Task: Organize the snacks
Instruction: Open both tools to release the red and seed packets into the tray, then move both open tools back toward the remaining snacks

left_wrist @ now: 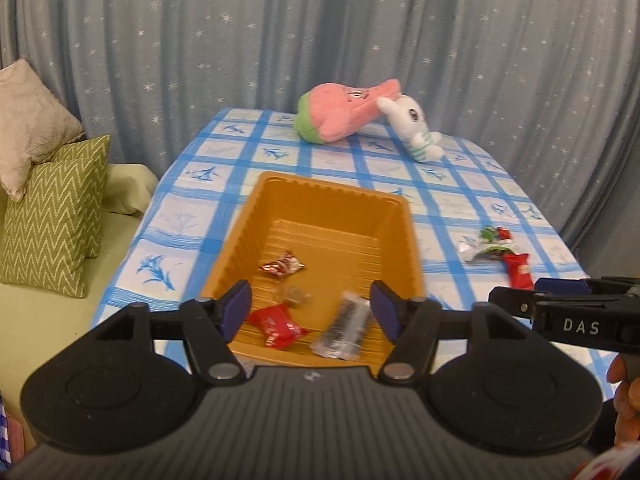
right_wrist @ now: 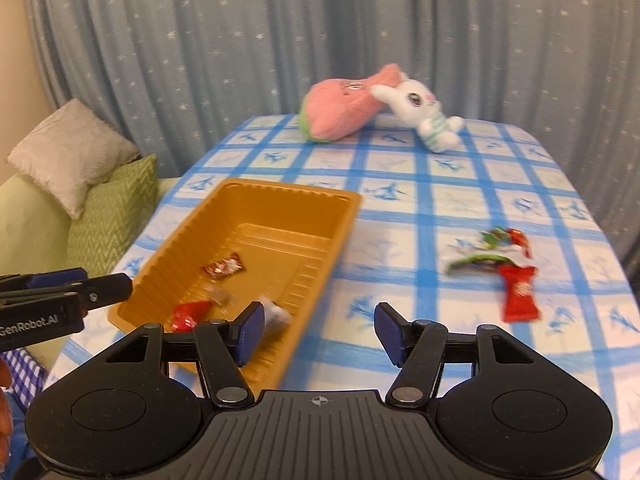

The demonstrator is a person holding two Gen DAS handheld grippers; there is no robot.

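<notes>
Left wrist view first: the left claw is open with nothing between its blue pads, hanging over the near end of the orange tray. Already lying in the tray are a red wrapped snack, a clear packet, a small see-through candy and a dark red candy a bit farther in. Off to the right on the checked worktop there's a little pile of loose snacks, well apart from the tray, and the right claw's arm pokes in from that side.

Right wrist view: the right claw is open too, empty, with its left pad over the tray's near right corner and its right pad over bare cloth. The leftover pile sits far-right of it, and the nearest piece is a red packet lying with its long axis running near-to-far, slightly tilted. Pretty clearly the right hand is the closer one for those, so I'd guess it swings right next and takes the packet across its narrow width. Two plush toys sit at the far edge, out of the way.
</notes>
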